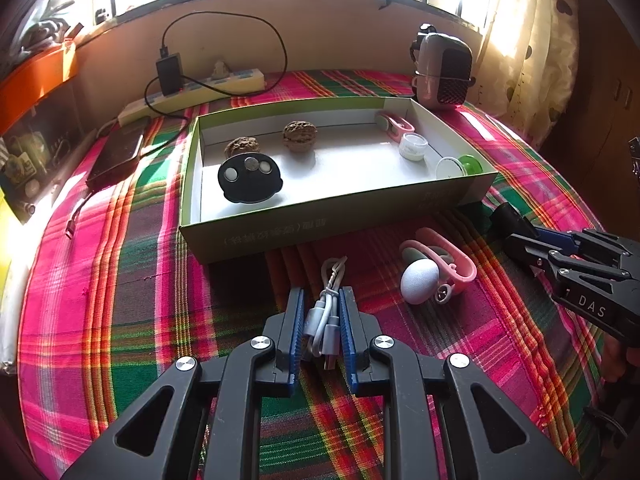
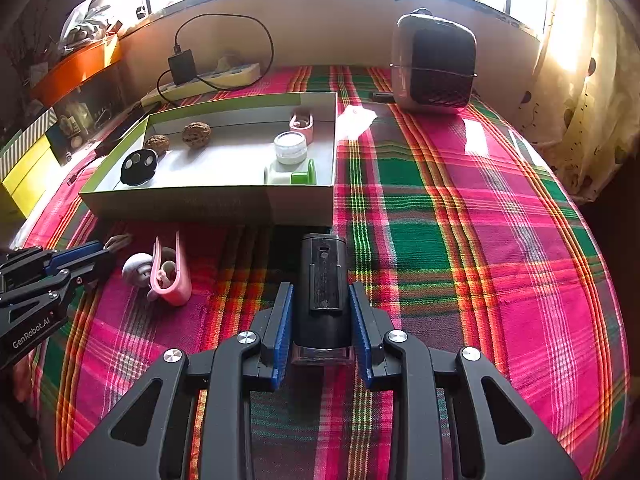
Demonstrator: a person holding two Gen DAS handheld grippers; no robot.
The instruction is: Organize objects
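Left gripper (image 1: 323,330): jaws nearly closed, clamped on a coiled white USB cable (image 1: 325,316), blue pads touching it on both sides. Cable sits low over the plaid surface (image 1: 120,280), just short of the box's near wall.

Right gripper (image 2: 322,320): jaws part-open around a black cylindrical device (image 2: 323,280), pads against its sides. Device points forward along the fingers, clear end toward the camera, far end close to the box's near wall. Can't tell if it's lifted or resting on the cloth.

Between the grippers on the cloth: a pink clip-like item (image 1: 448,260) with a white rounded piece (image 1: 418,282) touching it, near the box front.

Next: open green-edged cardboard box (image 1: 320,208), white inside. Contents:
- black round holder with three discs (image 1: 250,178), near-left corner
- two walnuts (image 1: 300,136) behind it, toward the far wall
- small white jar (image 1: 413,146), right side
- green-and-white item (image 1: 460,166), near-right corner
- second pink piece (image 1: 394,124), far-right corner

Behind the box: dark phone (image 1: 118,154) to the left, power strip (image 1: 192,94) with a black charger (image 1: 169,74) plugged in, black cable looping up the wall. Far right: small heater-like appliance (image 2: 434,66) with dark grille, standing upright under the window.
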